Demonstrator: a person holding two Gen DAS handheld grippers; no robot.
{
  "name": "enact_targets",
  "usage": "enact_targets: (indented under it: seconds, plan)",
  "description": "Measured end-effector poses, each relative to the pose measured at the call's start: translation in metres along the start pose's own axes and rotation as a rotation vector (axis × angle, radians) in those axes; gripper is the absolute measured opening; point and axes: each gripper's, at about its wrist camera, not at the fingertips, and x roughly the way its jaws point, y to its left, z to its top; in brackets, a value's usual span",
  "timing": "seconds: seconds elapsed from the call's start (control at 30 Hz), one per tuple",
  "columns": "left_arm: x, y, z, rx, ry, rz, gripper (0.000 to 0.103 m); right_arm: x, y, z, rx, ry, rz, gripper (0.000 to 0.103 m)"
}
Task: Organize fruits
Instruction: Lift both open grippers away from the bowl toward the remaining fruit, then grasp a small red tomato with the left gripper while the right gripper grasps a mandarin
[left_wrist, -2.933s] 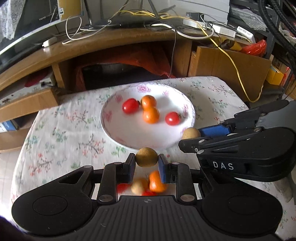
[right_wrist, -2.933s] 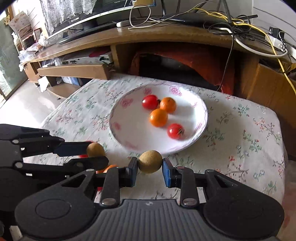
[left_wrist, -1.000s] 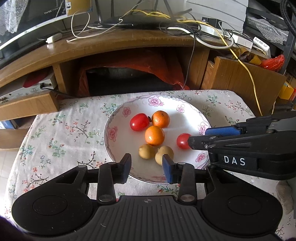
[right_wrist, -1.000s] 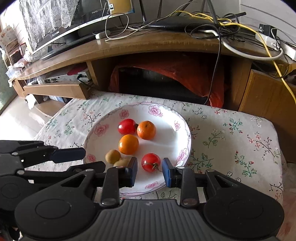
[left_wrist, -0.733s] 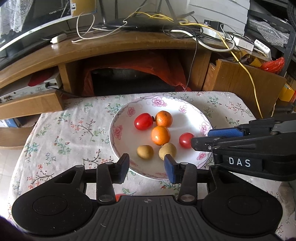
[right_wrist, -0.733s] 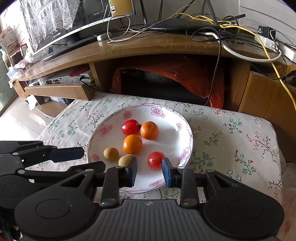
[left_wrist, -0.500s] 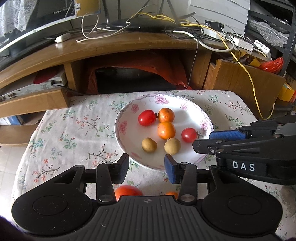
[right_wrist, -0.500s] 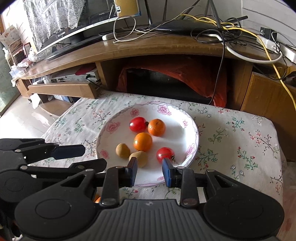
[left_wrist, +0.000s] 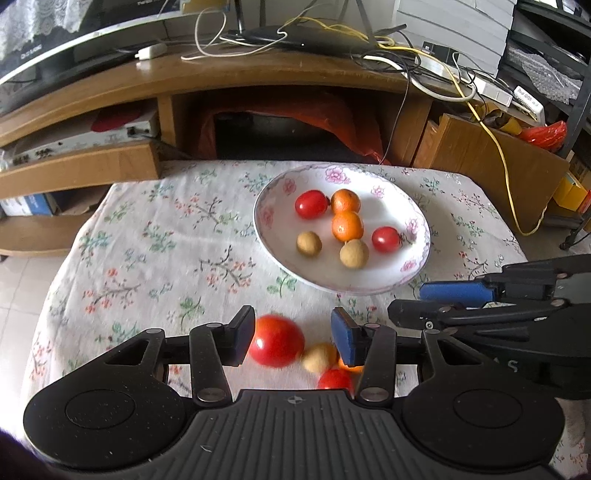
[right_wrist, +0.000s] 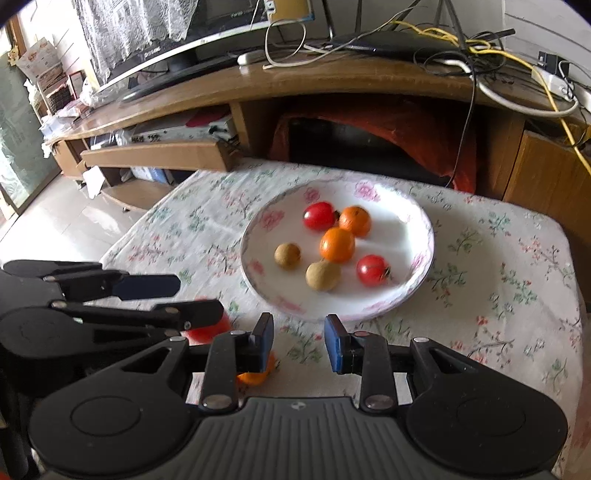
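Note:
A white floral plate on the flowered tablecloth holds two red tomatoes, two oranges and two brown longans. My left gripper is open above the near cloth, with a large red tomato between its fingers, not gripped. A longan, a small tomato and an orange lie just behind. My right gripper is open and empty in front of the plate; an orange peeks under its left finger.
The small table has a flowered cloth; its edges drop to the floor at left and right. A wooden TV stand with cables stands behind. A wooden cabinet is at the back right.
Both grippers let their longans go into the plate and have pulled back toward me. The loose fruit on the near cloth has come into the left wrist view.

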Motion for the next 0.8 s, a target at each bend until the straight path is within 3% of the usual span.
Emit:
enact_targets:
  seconds: [0.5, 0.8]
  plan:
    - [0.008, -0.026, -0.036, 0.108, 0.093, -0.042, 0.053, 0.008, -0.005, -0.011, 0.050, 0.064, -0.001, 0.031]
    - [0.026, -0.031, -0.044, 0.122, 0.123, -0.039, 0.046, 0.013, -0.004, -0.011, 0.049, 0.075, 0.014, 0.032]
